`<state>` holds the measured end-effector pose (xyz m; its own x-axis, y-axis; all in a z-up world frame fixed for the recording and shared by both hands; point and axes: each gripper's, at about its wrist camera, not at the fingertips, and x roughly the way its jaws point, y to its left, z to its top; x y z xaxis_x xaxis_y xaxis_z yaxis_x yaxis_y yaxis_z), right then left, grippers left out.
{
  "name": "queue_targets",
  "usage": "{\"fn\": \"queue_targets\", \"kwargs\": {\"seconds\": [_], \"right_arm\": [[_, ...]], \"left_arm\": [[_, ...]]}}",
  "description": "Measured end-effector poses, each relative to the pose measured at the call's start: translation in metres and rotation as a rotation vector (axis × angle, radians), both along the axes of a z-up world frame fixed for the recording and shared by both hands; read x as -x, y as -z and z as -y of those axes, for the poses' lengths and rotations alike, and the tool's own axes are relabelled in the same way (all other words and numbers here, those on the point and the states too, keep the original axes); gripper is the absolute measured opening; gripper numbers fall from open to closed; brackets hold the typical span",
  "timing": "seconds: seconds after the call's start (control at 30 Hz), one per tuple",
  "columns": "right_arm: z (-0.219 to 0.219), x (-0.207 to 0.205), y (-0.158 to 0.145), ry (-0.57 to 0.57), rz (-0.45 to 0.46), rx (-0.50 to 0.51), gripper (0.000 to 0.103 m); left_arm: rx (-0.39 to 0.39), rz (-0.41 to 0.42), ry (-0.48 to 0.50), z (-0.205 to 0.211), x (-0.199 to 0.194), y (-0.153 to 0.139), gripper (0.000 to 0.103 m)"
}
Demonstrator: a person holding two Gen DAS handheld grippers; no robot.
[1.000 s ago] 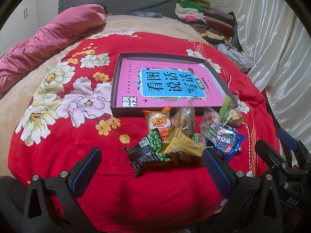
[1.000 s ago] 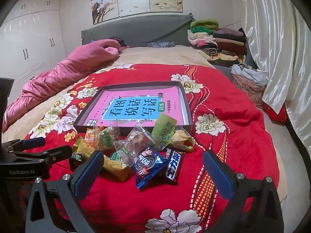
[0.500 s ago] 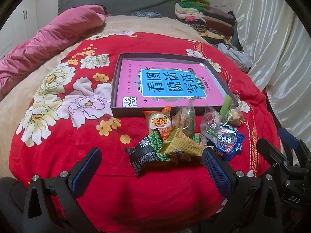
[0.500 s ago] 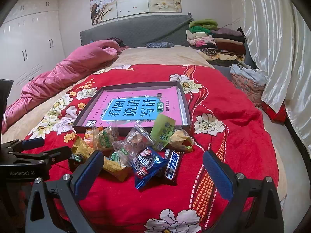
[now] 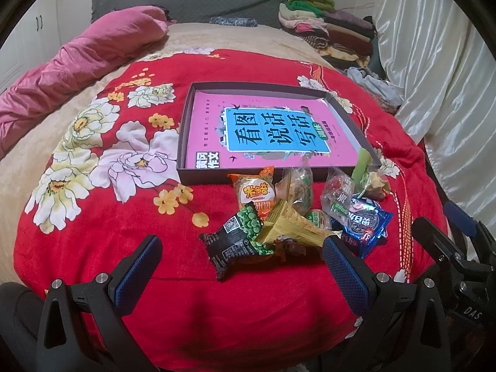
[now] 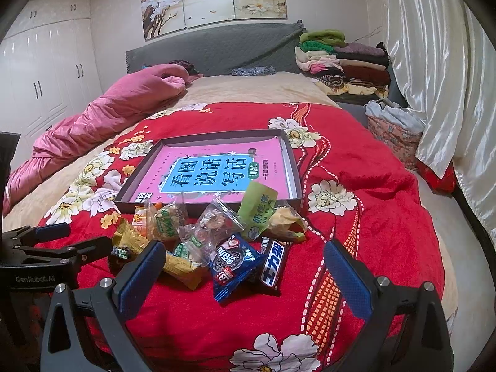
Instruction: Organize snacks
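Currently, both grippers are held low over the near edge of a red fleece blanket printed with white and yellow flowers (image 5: 102,217), and both point toward the head of the bed. The left gripper (image 5: 241,263) is seen with its blue-padded fingers (image 5: 348,271) spread wide and nothing between them; a black packet of green peas (image 5: 238,241) lies just ahead of the gap. The right gripper (image 6: 245,266) is likewise spread wide and empty, and a blue foil biscuit packet (image 6: 232,262) and a black chocolate bar wrapper with white lettering (image 6: 272,263) are framed between its fingers without being touched. In the right wrist view the left gripper's black frame is seen at the left edge, beside the pile.

A loose heap of snack packets (image 5: 297,210) is spread on the blanket, just in front of a shallow dark cardboard box lid (image 5: 183,142). An orange round-biscuit packet (image 5: 255,190), a yellow-gold foil packet (image 5: 288,226), clear plastic bags and a pale green sachet (image 6: 259,209) are included in it, and the green sachet leans on the lid's near wall. A pink book with a blue title panel (image 5: 272,133) lies flat inside the lid.

Behind, a rumpled pink quilt (image 6: 102,114) is bunched along the left side of the bed, a grey upholstered headboard (image 6: 214,49) stands against the wall, folded clothes (image 6: 341,62) are stacked at the right, and shiny white curtains (image 6: 440,71) hang beyond.
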<state>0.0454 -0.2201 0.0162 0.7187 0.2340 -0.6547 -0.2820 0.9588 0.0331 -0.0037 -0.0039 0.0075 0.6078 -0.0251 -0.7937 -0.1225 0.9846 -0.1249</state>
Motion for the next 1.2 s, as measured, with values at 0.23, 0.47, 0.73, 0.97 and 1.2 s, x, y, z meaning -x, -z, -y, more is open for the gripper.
{"fn": "queue_targets", "kwargs": {"seconds": [0.23,0.47,0.73,0.97,1.2], "right_arm": [[-0.001,-0.004,0.007,-0.001,-0.036,-0.005,0.103],[-0.003,-0.013,0.017,0.0,-0.088,-0.002,0.103],[-0.024,-0.03,0.035,-0.104,-0.127,0.117,0.103],[-0.046,-0.035,0.055,-0.23,-0.075,0.357,0.103],[-0.053,-0.044,0.074,-0.315,-0.128,0.414,0.074]], "left_arm": [[-0.009,-0.057,0.023,-0.015,0.004,0.015,0.103],[0.007,-0.099,0.019,-0.03,-0.003,0.033,0.103],[-0.007,-0.127,0.108,-0.022,-0.018,0.045,0.103],[-0.069,-0.111,0.185,-0.019,-0.027,0.048,0.103],[-0.013,-0.12,0.232,-0.027,-0.034,0.052,0.098]]}}
